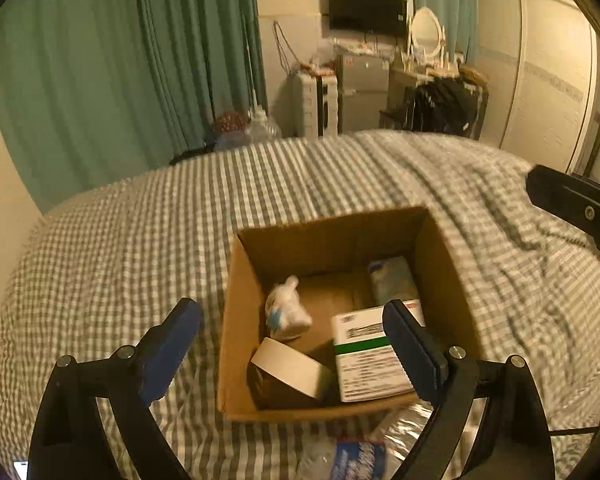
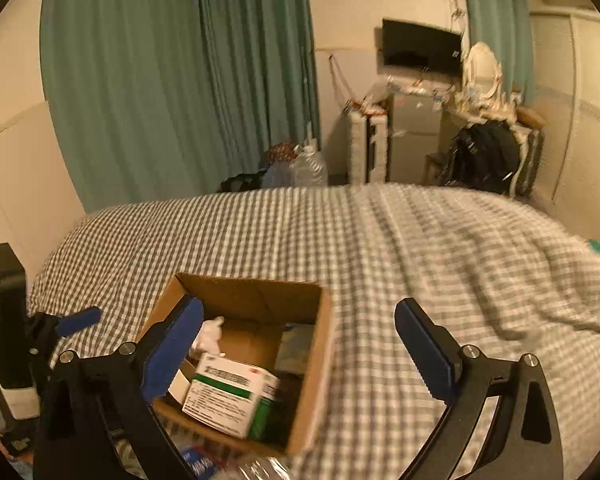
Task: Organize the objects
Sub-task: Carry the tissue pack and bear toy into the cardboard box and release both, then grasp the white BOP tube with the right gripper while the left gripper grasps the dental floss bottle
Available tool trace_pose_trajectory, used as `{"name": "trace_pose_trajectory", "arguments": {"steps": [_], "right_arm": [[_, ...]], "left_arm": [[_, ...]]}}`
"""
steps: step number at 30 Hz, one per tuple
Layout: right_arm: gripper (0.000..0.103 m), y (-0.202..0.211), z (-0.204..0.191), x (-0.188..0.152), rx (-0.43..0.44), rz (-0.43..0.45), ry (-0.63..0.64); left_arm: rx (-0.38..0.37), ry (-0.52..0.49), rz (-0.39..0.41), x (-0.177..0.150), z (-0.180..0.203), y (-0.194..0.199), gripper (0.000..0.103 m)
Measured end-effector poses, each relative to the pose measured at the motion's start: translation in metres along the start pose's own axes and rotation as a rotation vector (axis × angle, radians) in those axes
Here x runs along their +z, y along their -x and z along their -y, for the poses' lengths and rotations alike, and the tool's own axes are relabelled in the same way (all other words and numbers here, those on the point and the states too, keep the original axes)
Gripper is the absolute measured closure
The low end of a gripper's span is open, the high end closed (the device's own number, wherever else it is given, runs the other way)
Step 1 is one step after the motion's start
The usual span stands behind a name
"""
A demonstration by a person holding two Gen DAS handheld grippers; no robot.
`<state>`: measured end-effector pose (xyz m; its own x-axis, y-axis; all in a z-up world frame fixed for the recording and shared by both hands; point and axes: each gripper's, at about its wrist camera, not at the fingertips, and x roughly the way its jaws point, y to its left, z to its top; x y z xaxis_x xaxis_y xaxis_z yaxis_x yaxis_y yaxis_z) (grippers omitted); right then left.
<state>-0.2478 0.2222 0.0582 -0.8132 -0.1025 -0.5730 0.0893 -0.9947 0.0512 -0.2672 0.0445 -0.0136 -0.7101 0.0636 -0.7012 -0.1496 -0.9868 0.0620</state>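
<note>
left wrist view: left gripper [image 1: 292,320] jaws wide, empty, over the open brown cardboard box [image 1: 444,240] on the checked bed [image 1: 140,240]; blue-printed packet [image 1: 360,458] lies nearer, under them; right gripper [image 2: 300,320] likewise empty.

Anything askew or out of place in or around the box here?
Mostly tidy. In the cardboard box, the white-and-green carton lies tilted against other items rather than flat. Some plastic packets lie on the checked bedspread outside the box. Both hand-held grippers are open and empty.
</note>
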Motion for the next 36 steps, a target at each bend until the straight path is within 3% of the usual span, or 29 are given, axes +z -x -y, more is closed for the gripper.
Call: {"name": "trace_pose_trajectory", "arguments": {"steps": [3, 8, 13, 17, 25, 36], "right_arm": [[0.006, 0.049, 0.002, 0.004, -0.020, 0.044, 0.011], [0.006, 0.121, -0.002, -0.002, -0.046, 0.108, 0.029], [0.006, 0.163, 0.000, -0.014, -0.054, 0.140, 0.016], [0.006, 0.181, -0.001, -0.046, -0.041, 0.137, 0.019], [0.006, 0.155, -0.002, -0.120, 0.000, 0.007, -0.043], [0.006, 0.073, -0.009, -0.209, -0.033, -0.210, -0.015]], "left_arm": [[-0.006, 0.022, 0.064, 0.001, -0.001, 0.043, 0.000], [-0.014, 0.037, 0.147, -0.002, -0.002, 0.109, 0.000], [-0.002, 0.015, 0.187, -0.019, 0.003, 0.149, 0.000], [0.004, 0.027, 0.180, -0.044, 0.009, 0.158, 0.000], [0.022, 0.021, 0.152, -0.107, 0.020, 0.139, 0.000], [0.037, 0.049, -0.023, -0.172, 0.016, 0.078, 0.000]]}}
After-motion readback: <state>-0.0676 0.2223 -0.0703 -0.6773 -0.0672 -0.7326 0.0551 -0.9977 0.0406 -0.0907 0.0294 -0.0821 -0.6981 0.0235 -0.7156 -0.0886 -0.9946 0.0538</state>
